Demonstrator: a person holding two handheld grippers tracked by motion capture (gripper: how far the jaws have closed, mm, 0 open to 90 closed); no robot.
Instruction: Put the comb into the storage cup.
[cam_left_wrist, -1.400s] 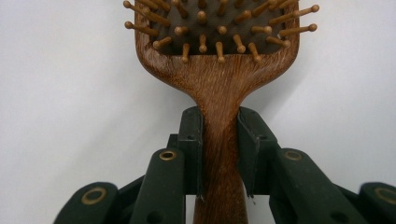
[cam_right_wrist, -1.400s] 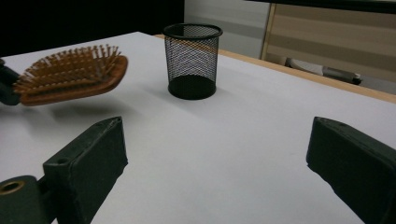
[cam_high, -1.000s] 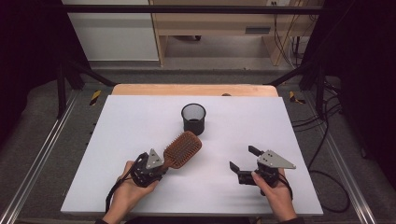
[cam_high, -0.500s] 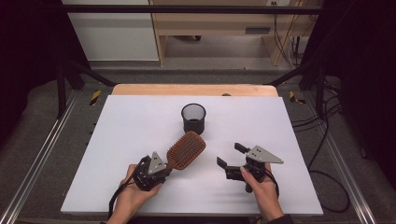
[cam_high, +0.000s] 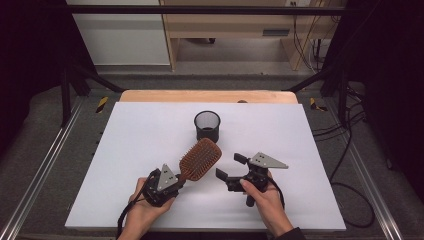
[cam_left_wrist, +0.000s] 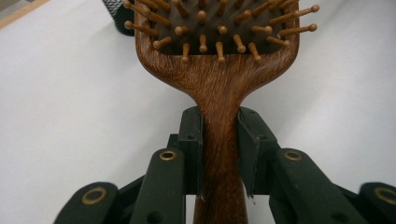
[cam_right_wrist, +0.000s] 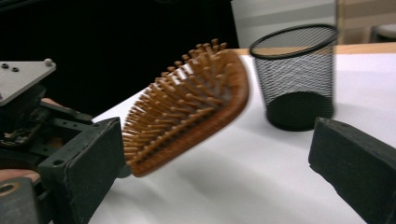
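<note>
Near the worktop's (cam_high: 125, 150) six o'clock edge, the hairbrush (cam_high: 200, 159) – judged stiff, light, best gripped at its handle – is clamped there by the left gripper (cam_high: 176, 181), while the right gripper (cam_high: 231, 167), at its three o'clock, is spread wide, empty.
</note>
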